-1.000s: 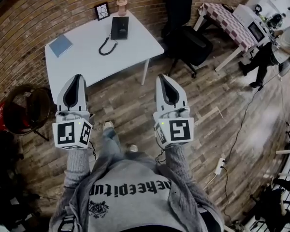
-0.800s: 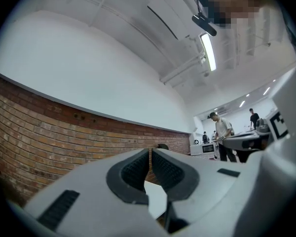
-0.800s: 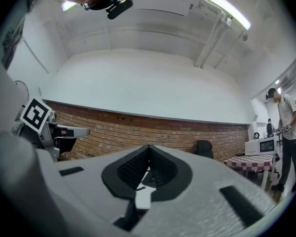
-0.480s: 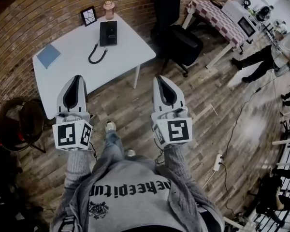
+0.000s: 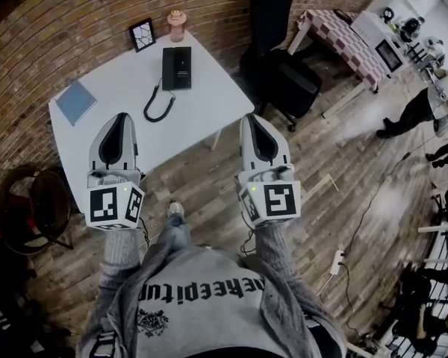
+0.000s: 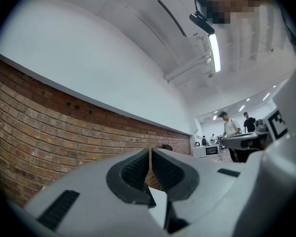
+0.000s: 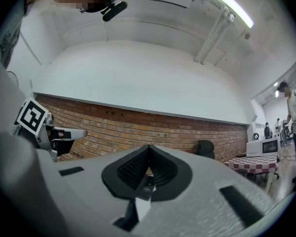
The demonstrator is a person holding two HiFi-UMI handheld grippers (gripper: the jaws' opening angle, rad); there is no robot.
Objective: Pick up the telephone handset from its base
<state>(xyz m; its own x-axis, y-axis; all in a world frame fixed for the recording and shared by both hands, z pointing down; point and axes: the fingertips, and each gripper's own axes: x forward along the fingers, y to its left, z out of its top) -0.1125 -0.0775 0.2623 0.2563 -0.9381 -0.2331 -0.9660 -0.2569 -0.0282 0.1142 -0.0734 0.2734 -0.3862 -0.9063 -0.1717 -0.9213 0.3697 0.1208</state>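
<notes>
The white counter (image 5: 119, 80) stood ahead of my jaws. The black telephone (image 5: 181, 69) sat on it, well past both tips, with the handset (image 5: 169, 66) lying on its base. My left gripper (image 5: 122, 118) and right gripper (image 5: 252, 118) were both pinched shut on nothing. I think I had to get closer, open one pair of jaws wide and come down across the handset's middle. Only the head view showed the telephone. The gripper views looked up at the brick wall (image 6: 39, 132).
</notes>
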